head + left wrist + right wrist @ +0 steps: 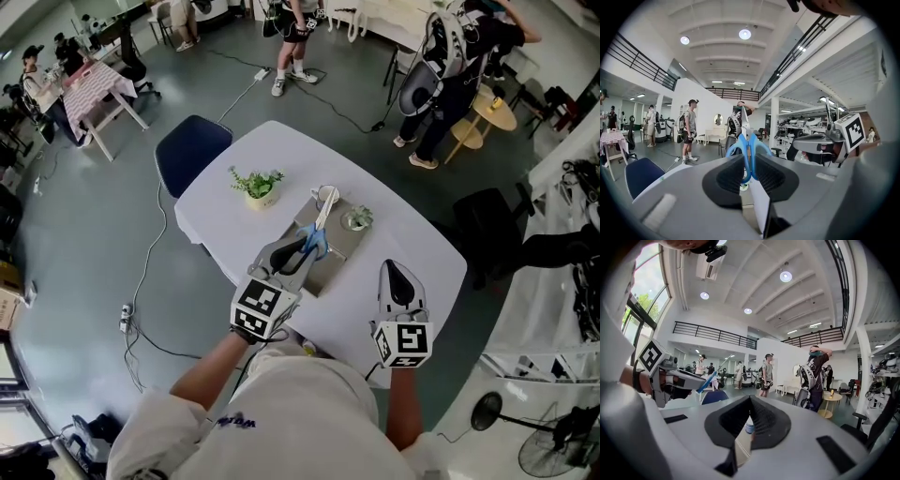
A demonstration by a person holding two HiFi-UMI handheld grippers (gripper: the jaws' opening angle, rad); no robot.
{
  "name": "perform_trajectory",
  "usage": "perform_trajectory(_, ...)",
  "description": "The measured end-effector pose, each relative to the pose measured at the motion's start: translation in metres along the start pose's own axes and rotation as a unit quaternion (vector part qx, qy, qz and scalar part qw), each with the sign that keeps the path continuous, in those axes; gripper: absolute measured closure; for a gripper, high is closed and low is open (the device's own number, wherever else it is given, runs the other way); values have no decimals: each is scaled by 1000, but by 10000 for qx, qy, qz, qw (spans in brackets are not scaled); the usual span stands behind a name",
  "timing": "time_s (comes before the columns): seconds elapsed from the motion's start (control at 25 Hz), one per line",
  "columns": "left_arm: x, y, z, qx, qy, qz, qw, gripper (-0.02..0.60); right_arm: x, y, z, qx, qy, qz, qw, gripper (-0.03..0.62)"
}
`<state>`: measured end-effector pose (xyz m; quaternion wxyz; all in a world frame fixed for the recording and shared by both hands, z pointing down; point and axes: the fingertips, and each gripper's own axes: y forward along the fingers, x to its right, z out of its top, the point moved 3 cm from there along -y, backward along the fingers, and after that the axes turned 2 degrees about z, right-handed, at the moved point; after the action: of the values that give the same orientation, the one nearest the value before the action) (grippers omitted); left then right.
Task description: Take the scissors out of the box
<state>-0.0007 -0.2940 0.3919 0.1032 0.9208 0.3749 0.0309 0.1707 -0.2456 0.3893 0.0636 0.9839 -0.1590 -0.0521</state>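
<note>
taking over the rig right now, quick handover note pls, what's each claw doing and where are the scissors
Left claw: shut on the scissors at the blue handles, blades pointing away, held in the air above the grey box.
Right claw: shut, holding nothing, raised over the white table beside the box.
Done: the scissors are lifted clear of the box; a small plant sits in it.
Left: probably just set the scissors down on a bare part of the table and let go.
</note>
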Motion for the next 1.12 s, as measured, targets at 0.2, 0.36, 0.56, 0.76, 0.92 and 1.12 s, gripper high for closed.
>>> perform_trajectory(0.2,-1,-6,11,138,-13,29,9999,502,-3,3,9,101,21,8,9999,591)
perform_trajectory(0.36,1,-8,17,252,38,32,9997,502,-1,0,12,148,87,-49,9998,591)
perform_trajectory(0.56,5,-13,19,447,88,30,9990,502,6,-10,16,338,155,-207,9991,591)
perform_trajectory(0.76,6,-12,21,458,36,28,9989,502,12,-15,16,295,193,-226,9991,591)
perform_trajectory(0.92,9,-9,22,501,63,34,9987,502,14,-16,15,262,134,-183,9994,591)
perform_trajectory(1.12,6,-12,21,507,48,81,9987,502,11,-13,14,278,154,-134,9994,591)
